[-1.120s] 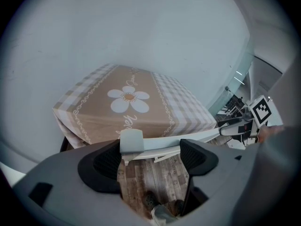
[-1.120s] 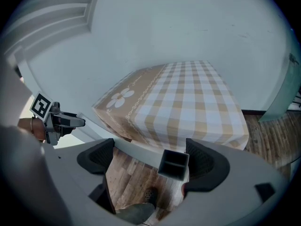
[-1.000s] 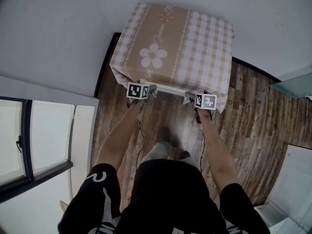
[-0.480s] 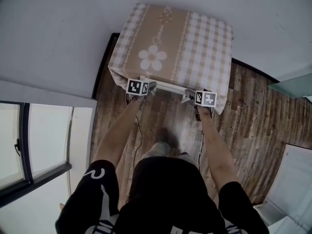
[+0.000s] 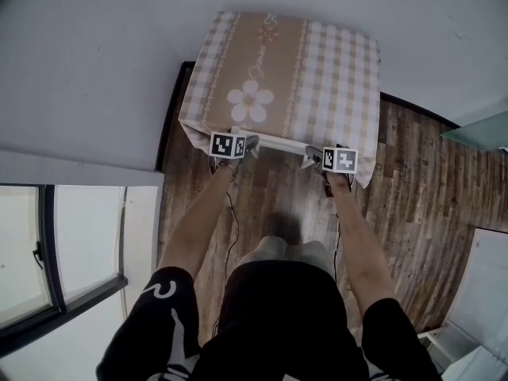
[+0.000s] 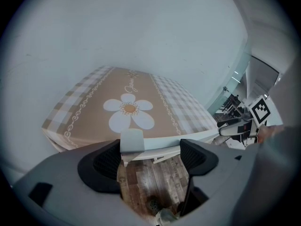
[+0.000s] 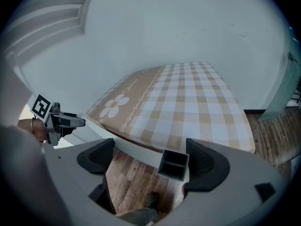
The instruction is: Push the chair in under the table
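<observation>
Left gripper [image 6: 153, 157] and right gripper [image 7: 155, 160] both had fingers spread, with a chair [image 5: 274, 140] post end sitting between each pair and the table [image 5: 317, 62] just beyond.

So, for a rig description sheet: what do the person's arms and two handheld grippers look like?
The left gripper and right gripper have grey bodies, black textured pads and a cube of black-and-white square markers. A thin dark cable runs beside each bare forearm. Short black sleeves, white print on the left one.
</observation>
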`<act>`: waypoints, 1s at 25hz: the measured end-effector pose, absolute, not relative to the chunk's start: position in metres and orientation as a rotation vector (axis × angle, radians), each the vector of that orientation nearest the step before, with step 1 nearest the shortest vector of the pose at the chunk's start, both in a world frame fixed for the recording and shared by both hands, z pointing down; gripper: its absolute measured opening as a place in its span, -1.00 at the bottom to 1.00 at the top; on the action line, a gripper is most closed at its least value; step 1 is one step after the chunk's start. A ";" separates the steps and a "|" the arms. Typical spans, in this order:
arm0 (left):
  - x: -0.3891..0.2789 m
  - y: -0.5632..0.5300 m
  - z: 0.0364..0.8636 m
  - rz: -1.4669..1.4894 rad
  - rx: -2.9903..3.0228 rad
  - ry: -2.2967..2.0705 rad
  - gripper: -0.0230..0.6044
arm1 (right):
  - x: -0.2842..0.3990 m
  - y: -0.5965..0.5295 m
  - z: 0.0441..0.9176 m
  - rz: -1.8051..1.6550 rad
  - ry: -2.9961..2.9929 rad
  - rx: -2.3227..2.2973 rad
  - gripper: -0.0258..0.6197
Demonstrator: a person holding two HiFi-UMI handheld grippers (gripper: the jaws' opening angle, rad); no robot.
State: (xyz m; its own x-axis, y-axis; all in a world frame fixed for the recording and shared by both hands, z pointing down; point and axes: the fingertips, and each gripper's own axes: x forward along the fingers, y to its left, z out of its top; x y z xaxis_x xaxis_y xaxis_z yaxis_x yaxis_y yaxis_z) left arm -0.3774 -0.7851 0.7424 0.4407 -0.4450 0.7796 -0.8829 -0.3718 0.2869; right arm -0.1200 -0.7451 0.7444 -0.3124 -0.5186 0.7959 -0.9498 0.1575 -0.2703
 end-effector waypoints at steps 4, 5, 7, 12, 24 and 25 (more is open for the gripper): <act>-0.377 -0.789 0.741 0.786 1.990 -1.113 0.36 | -0.121 -0.748 0.743 1.056 -1.913 1.390 0.61; -0.378 -0.789 0.742 0.785 1.989 -1.112 0.36 | -0.121 -0.748 0.744 1.058 -1.914 1.389 0.61; -0.378 -0.790 0.742 0.785 1.984 -1.114 0.36 | -0.121 -0.749 0.744 1.061 -1.914 1.385 0.61; -0.377 -0.790 0.741 0.789 1.983 -1.125 0.36 | -0.120 -0.749 0.744 1.059 -1.915 1.387 0.62; -0.380 -0.784 0.733 0.773 1.991 -1.243 0.35 | -0.119 -0.745 0.742 1.074 -1.912 1.323 0.60; -0.379 -0.783 0.732 0.770 1.987 -1.252 0.35 | -0.118 -0.743 0.741 1.071 -1.913 1.323 0.59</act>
State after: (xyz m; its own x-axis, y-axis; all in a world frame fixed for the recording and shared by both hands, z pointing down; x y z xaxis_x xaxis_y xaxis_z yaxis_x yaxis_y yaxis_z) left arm -0.3795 -0.7833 0.7324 0.3689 -0.5332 0.7613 -0.9200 -0.3263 0.2173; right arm -0.1183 -0.7432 0.7405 -0.3457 -0.4792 0.8068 -0.9382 0.1888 -0.2899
